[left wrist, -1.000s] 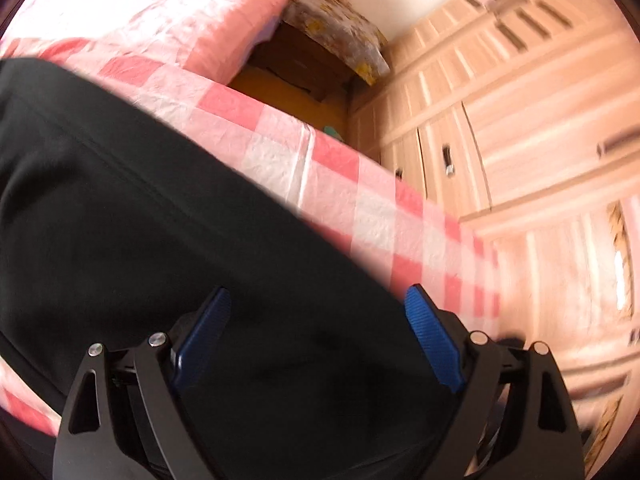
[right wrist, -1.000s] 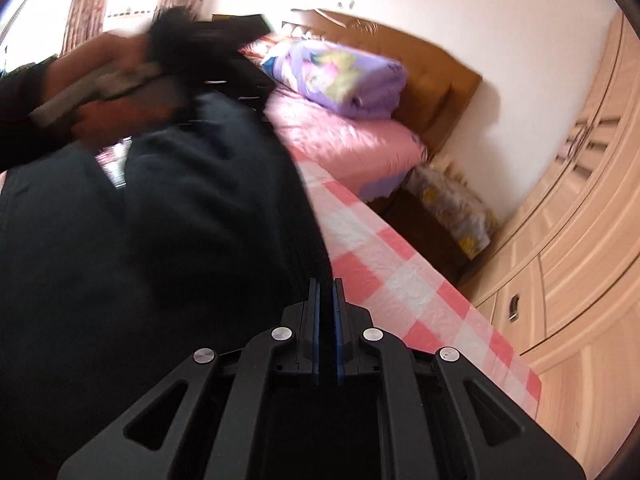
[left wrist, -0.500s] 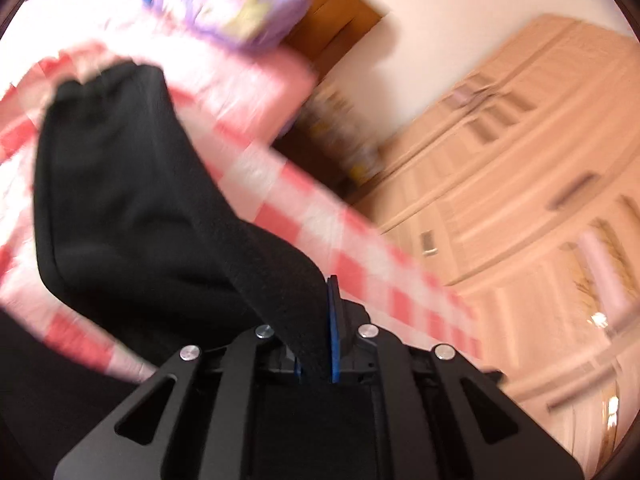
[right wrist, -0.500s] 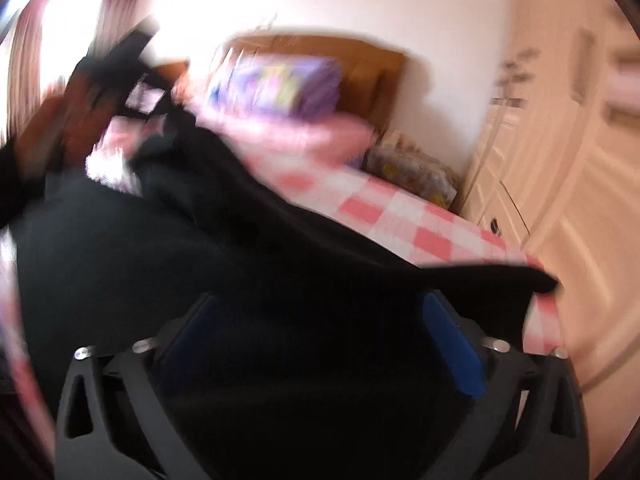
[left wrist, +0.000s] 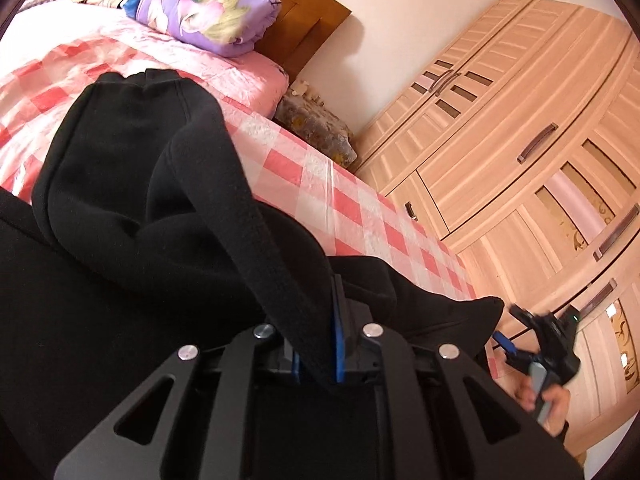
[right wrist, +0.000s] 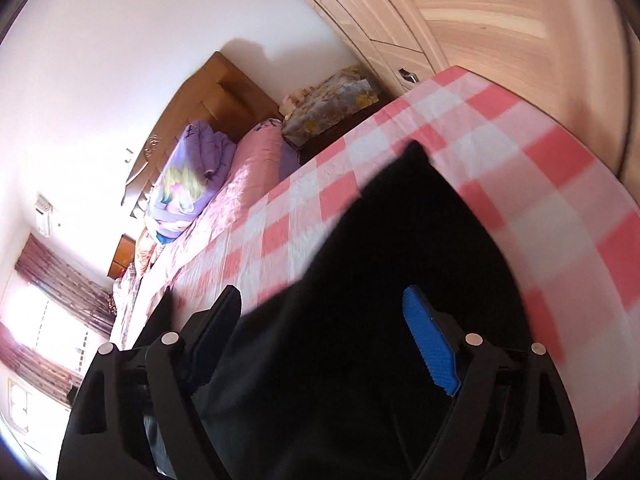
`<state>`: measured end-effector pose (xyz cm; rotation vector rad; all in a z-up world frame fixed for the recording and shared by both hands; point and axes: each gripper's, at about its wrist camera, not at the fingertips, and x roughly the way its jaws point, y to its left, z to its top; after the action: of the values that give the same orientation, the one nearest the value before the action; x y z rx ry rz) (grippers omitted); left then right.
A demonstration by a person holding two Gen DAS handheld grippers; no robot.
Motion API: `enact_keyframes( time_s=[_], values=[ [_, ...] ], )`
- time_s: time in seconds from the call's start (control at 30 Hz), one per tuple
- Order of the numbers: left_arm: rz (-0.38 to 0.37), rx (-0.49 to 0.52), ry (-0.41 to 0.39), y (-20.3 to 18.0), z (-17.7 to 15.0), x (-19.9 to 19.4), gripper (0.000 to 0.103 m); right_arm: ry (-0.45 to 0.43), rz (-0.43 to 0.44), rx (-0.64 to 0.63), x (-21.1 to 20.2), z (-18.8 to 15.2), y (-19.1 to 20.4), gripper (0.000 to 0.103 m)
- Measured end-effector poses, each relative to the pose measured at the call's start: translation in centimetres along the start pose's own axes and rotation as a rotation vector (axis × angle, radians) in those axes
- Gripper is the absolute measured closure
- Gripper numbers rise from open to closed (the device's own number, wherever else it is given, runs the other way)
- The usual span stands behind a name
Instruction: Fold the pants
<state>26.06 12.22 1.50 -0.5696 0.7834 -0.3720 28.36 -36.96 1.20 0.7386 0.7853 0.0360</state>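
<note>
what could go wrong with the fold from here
Only the left gripper pinches a narrow strip of the pants; a hard pull may slip it free. The right gripper, whose jaws have just been closing, is open over loose cloth near the bed edge, so that end may slide off.

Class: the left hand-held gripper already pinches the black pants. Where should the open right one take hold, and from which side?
Probably the loose pointed corner of the black pants, from the bed's edge: it lies flat and exposed, ahead of the right hand-held gripper.
</note>
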Motion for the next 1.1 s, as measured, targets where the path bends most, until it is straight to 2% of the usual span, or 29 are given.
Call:
enact_keyframes(
  time_s=[0.07,0.1,0.13,0.23,0.33,0.43,0.5,0.57,0.67,0.73,0.77,0.83,0.87,0.93,1.03,1.1],
  values=[
    [-0.011,-0.026,0.015,0.8,-0.3,-0.1,0.089,0.015,-0.037,0.008,1.4,0.1,0.3,0.052],
    [-0.023,-0.044,0.026,1.1,0.0,0.1,0.089,0.017,-0.040,0.020,1.7,-0.1,0.3,0.084],
    [-0.033,-0.051,0.036,1.1,0.5,0.3,0.092,0.003,-0.038,0.020,2.0,0.3,0.2,0.091],
    [-0.041,-0.003,0.063,-0.7,4.0,1.2,0.094,-0.071,-0.048,-0.031,-0.2,-0.1,1.5,0.092],
    [-0.053,-0.014,0.081,-2.9,10.5,2.1,0.094,-0.127,0.004,0.000,-3.0,1.5,2.5,0.093],
    [-0.097,-0.033,0.073,-4.9,15.0,2.2,0.094,-0.153,0.041,0.019,-5.0,2.5,3.0,0.092],
    [-0.118,-0.026,0.069,-6.1,16.4,1.9,0.094,-0.163,0.074,0.023,-5.9,2.5,3.0,0.092],
    [-0.107,0.005,0.055,-6.8,16.3,1.1,0.094,-0.175,0.115,0.011,-7.0,1.9,3.1,0.092],
    [-0.081,0.109,-0.004,-6.9,13.8,-1.4,0.094,-0.198,0.211,-0.018,-9.4,-0.6,2.4,0.092],
    [-0.076,0.216,-0.050,-5.7,10.2,-4.1,0.094,-0.219,0.294,-0.063,-11.9,-4.4,1.1,0.092],
    [-0.084,0.257,-0.068,-4.6,7.9,-5.5,0.093,-0.220,0.309,-0.084,-12.8,-6.4,0.4,0.092],
    [-0.082,0.282,-0.045,-1.7,3.5,-6.9,0.093,-0.185,0.295,-0.121,-13.8,-10.8,-1.4,0.092],
    [-0.062,0.281,-0.002,0.2,0.6,-7.0,0.093,-0.152,0.267,-0.129,-13.8,-12.8,-2.5,0.092],
    [-0.035,0.274,0.057,2.3,-3.0,-6.6,0.092,-0.074,0.199,-0.106,-12.9,-16.3,-4.8,0.092],
    [0.003,0.253,0.114,4.2,-7.3,-5.4,0.092,-0.012,0.153,-0.040,-11.7,-19.0,-7.3,0.092],
    [-0.003,0.196,0.113,5.3,-8.3,-5.1,0.092,-0.015,0.177,-0.011,-11.5,-19.5,-8.1,0.092]
  ],
)
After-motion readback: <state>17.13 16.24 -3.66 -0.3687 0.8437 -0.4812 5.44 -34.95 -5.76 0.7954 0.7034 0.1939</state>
